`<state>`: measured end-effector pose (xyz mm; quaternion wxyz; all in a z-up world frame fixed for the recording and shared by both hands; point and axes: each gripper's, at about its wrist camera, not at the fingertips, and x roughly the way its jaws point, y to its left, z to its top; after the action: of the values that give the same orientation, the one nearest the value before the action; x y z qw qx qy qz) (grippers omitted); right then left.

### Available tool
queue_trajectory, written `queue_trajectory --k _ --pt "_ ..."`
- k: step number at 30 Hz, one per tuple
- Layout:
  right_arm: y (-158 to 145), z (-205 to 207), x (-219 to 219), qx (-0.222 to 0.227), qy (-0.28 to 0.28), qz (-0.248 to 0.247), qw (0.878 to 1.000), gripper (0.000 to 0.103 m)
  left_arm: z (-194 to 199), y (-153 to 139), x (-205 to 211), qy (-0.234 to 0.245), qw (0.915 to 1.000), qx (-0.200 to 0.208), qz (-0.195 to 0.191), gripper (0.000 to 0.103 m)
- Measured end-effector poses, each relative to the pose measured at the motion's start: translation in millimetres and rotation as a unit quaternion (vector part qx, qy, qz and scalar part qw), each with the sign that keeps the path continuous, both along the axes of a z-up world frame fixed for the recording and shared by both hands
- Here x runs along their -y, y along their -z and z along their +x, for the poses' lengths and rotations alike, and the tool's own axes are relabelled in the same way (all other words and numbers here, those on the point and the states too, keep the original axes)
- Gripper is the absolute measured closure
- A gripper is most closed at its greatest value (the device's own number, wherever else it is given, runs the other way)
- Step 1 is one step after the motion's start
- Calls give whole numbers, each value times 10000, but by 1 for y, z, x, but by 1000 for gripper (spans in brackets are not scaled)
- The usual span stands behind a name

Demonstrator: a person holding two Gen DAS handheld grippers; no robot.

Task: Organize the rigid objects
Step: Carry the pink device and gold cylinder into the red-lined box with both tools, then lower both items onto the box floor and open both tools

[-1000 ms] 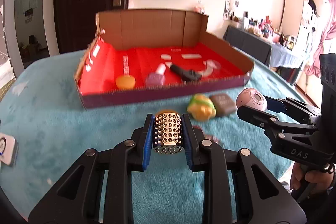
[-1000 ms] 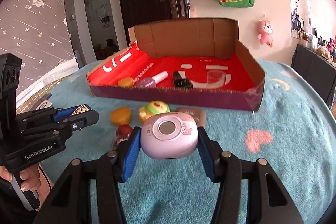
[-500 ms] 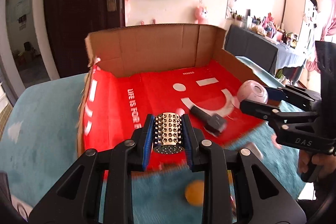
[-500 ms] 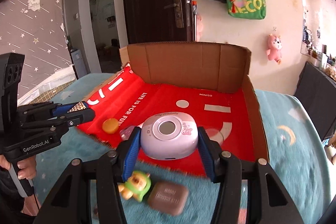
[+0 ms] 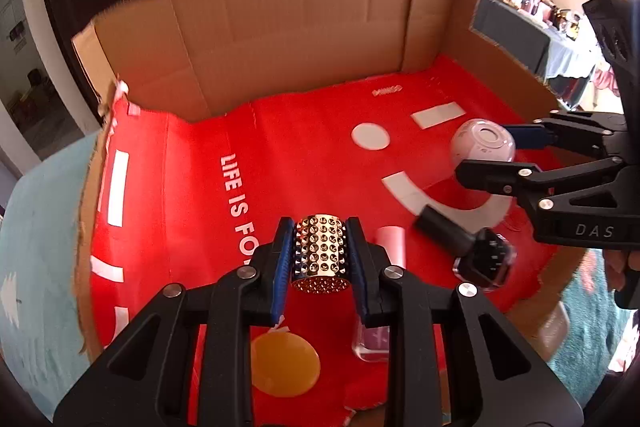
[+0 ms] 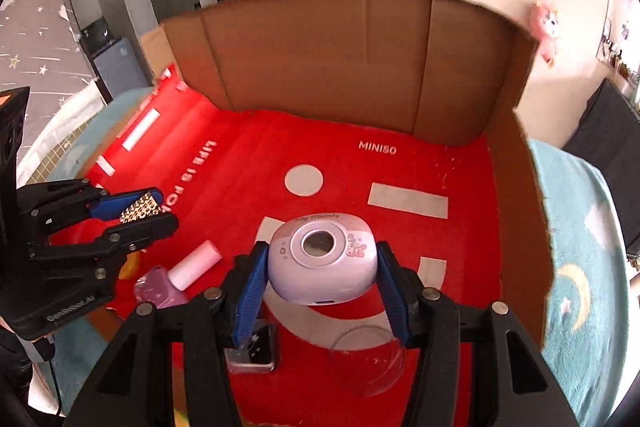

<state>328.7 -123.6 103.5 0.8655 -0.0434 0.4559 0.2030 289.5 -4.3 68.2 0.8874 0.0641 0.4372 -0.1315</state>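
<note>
Nearest the cardboard box's (image 5: 280,27) front edge, an orange disc (image 5: 285,363) and a clear-cased black item (image 5: 484,259) were seen lying on the red floor, with a pink-capped bottle (image 6: 188,273) close by. Above that front area, a gold studded cylinder (image 5: 320,253) was held clamped in the left gripper (image 5: 320,259), while toward the box's right side a lilac rounded device (image 6: 323,261) was gripped between the blue pads of the right gripper (image 6: 320,291). Farther back, white shapes and lettering were printed on the floor before the brown rear wall.
</note>
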Motion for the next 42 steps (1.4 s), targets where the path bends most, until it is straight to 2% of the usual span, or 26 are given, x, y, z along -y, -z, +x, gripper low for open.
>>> queue_trajectory --k 12,35,42 --pt "28 20 -5 -625 -86 -443 9970 47 9 18 -3 83 9992 -395 8 79" --pt "30 26 -11 -700 -136 -529 9961 47 13 16 -5 156 9988 -458 -55 78" --pt "30 26 -10 -695 -120 -538 9961 47 15 14 -8 69 9987 -481 -178 78"
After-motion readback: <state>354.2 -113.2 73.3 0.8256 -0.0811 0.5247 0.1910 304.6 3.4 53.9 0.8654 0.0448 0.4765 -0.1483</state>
